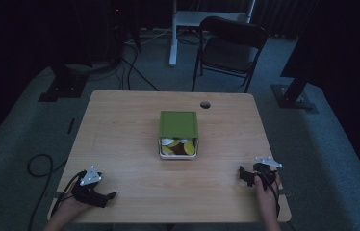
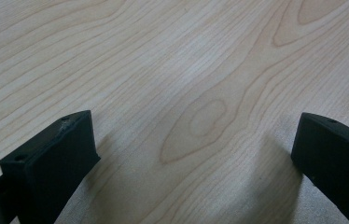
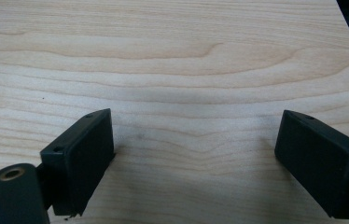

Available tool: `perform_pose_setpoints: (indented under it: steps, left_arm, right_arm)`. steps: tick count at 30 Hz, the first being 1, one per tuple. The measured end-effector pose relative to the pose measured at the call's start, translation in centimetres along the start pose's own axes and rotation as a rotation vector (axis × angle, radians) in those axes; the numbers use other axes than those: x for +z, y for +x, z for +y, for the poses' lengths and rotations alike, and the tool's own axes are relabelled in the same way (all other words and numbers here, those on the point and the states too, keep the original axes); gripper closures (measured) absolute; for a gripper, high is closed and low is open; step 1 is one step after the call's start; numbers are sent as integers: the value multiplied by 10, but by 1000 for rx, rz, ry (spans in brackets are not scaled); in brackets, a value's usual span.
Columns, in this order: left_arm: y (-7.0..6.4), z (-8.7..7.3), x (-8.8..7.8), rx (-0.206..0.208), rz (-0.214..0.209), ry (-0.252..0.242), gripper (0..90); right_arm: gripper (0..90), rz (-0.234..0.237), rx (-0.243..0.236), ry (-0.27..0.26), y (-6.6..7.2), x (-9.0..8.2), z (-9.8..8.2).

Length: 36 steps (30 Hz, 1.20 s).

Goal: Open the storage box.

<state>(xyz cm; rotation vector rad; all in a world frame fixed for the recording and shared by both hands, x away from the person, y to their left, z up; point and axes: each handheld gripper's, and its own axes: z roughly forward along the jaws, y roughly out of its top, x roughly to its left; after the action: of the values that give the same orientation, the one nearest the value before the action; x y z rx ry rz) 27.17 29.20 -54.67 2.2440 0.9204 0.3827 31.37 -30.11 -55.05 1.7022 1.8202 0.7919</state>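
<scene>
While both grippers are resting wide open and empty at the table's [image 1: 120, 125] near corners, left gripper [image 1: 102, 194] and right gripper [image 1: 246, 176], the green-lidded box [image 1: 178, 134] is sitting mid-table; approaching it squarely from both sides looks wisest.

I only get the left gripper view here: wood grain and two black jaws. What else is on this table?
Observer: A box with a green lid sits mid-table, with yellow and white round pieces showing through its near side.
Operator: Is the left gripper near it?
Observer: No, the left gripper rests by the near left corner, apart from the box.
Operator: And the other hand?
Observer: The right gripper sits near the right edge, jaws open with nothing between them.
</scene>
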Motion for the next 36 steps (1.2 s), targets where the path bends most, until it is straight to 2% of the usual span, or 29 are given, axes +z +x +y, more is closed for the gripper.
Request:
perform_pose_setpoints:
  steps: [19, 23, 27, 33, 36]
  left_arm:
    - [0, 1, -1, 6, -3, -9, 18]
    - [-1, 1, -1, 22, 16, -13, 20]
    - [-9, 4, 0, 70, 41, -22, 43]
    - [-18, 14, 6, 114, 33, -9, 43]
    - [-24, 20, 7, 144, 32, -17, 43]
  right_arm:
    - [111, 5, -4, 2, -1, 1, 2]
    - [111, 7, -9, 2, -1, 0, 1]
    - [110, 8, -9, -1, -1, 0, 1]
    - [110, 10, -10, -1, -1, 0, 0]
    - [111, 10, -11, -1, -1, 0, 0]
